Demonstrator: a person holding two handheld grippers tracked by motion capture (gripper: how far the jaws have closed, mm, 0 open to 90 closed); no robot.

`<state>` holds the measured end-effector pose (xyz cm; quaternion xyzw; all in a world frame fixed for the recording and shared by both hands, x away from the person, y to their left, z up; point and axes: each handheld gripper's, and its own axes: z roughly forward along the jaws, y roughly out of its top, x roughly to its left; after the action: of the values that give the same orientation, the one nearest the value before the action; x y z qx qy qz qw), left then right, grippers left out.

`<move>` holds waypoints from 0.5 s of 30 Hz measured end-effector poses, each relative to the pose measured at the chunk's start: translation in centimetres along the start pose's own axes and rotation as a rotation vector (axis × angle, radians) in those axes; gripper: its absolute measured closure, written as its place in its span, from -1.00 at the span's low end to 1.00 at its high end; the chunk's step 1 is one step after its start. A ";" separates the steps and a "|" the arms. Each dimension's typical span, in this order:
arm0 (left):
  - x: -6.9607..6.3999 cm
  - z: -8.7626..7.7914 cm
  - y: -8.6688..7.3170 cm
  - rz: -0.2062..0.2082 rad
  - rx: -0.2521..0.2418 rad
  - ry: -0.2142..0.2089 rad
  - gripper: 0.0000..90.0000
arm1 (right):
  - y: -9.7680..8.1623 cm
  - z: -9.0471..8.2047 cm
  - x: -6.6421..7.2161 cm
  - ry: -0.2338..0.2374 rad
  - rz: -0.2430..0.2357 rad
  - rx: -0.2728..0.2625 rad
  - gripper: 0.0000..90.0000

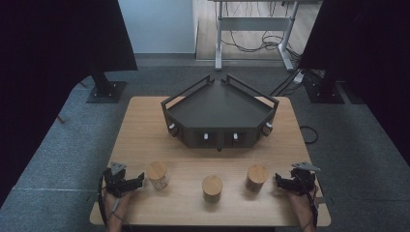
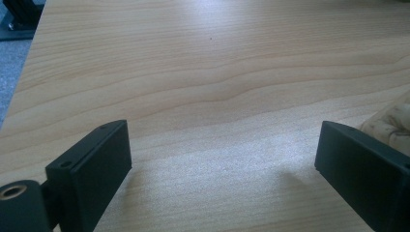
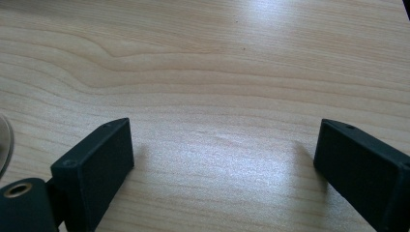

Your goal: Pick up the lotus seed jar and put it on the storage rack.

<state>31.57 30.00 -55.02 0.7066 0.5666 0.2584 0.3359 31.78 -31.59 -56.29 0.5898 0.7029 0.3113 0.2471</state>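
Resting at the near corners of the wooden counter (image 1: 145, 125), both tools sit idle with nothing between their jaws. The left tool (image 1: 126, 182) has its jaws spread wide over bare wood, and the right tool (image 1: 289, 181) stands just as wide apart, also empty.

Three jars with wooden lids stand in a row along the near half of the counter. The left jar (image 1: 158, 175) is just beside the left tool (its pale contents show at the right edge of the left gripper view (image 2: 387, 126)). The middle jar (image 1: 212, 188) sits well apart from both tools, and the right jar (image 1: 256, 178) is near the right tool. Beyond them, a dark angular tray (image 1: 220, 104) with railings occupies the far middle of the counter.

Judging from this layout, the likely risk is a sideways knock: the left jar is so close that a careless swing could tip it or nudge it toward the middle jar. A grip taken on a wooden lid alone might lift the lid off instead of the jar. Carrying a jar over the tray's railing too low could catch its base.
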 end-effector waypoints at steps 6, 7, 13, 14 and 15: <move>-0.1 -0.2 0.1 0.009 -0.010 0.002 -0.87 | 0.0 0.0 0.0 0.001 -0.001 0.000 -0.86; -0.1 -0.2 0.1 0.010 -0.012 0.003 -0.87 | 0.0 0.0 0.0 0.001 -0.001 0.000 -0.86; 0.0 -0.5 0.2 0.010 -0.029 0.007 -0.87 | 0.0 0.0 0.0 0.005 -0.004 0.000 -0.86; 0.0 -0.5 0.2 0.011 -0.031 0.007 -0.87 | 0.0 0.0 0.0 0.005 -0.004 0.000 -0.86; 0.0 -0.6 0.3 0.012 -0.034 0.007 -0.87 | 0.0 0.0 0.0 0.005 -0.004 0.000 -0.86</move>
<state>31.31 30.04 -54.46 0.7032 0.5592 0.2724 0.3444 31.77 -31.56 -56.29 0.5877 0.7048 0.3121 0.2459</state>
